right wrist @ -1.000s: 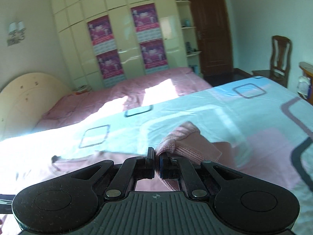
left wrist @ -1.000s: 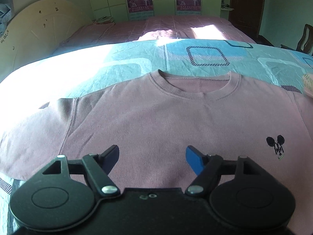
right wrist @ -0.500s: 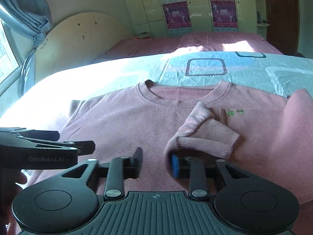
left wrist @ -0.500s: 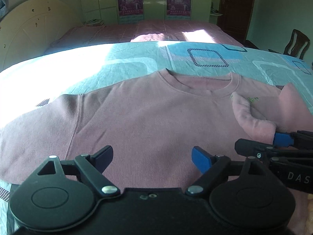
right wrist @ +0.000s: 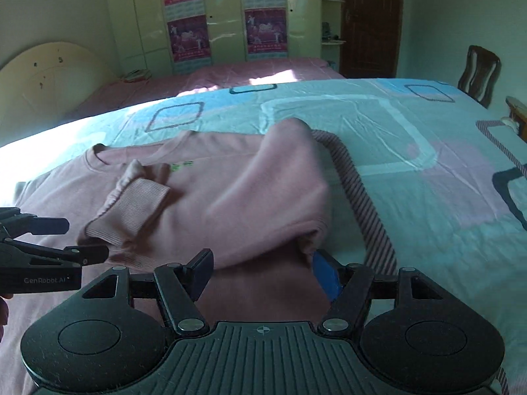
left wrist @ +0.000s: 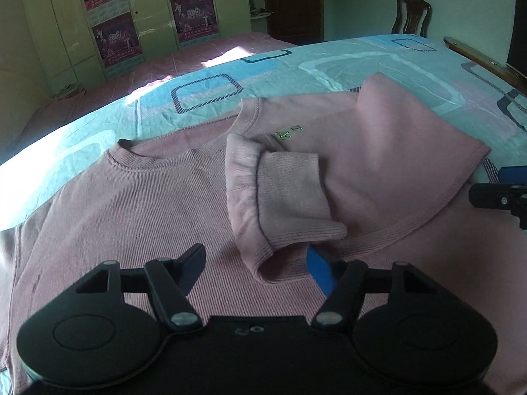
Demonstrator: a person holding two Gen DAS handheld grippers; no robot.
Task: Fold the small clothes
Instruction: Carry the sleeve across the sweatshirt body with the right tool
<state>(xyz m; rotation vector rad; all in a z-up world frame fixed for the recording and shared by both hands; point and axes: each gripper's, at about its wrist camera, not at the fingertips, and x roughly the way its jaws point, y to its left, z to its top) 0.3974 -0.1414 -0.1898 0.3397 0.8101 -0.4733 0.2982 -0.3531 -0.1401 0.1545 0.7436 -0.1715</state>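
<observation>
A pink sweatshirt lies flat on the bed, collar away from me. Its right sleeve is folded in across the chest, ribbed cuff toward me; it also shows in the right wrist view. My left gripper is open and empty, low over the sweatshirt's front, with the cuff just ahead of its fingers. My right gripper is open and empty at the folded right edge of the sweatshirt. Its fingertips show at the right edge of the left wrist view.
The bed has a teal quilt with blue and pink squares. A second bed with a pink cover stands behind, then wardrobes with posters. A wooden chair and a dark door are at the right.
My right gripper has let go of the sleeve cuff, opened wide and drawn back to the right. The sleeve now lies folded over the chest. My left gripper has shifted right toward the cuff.
</observation>
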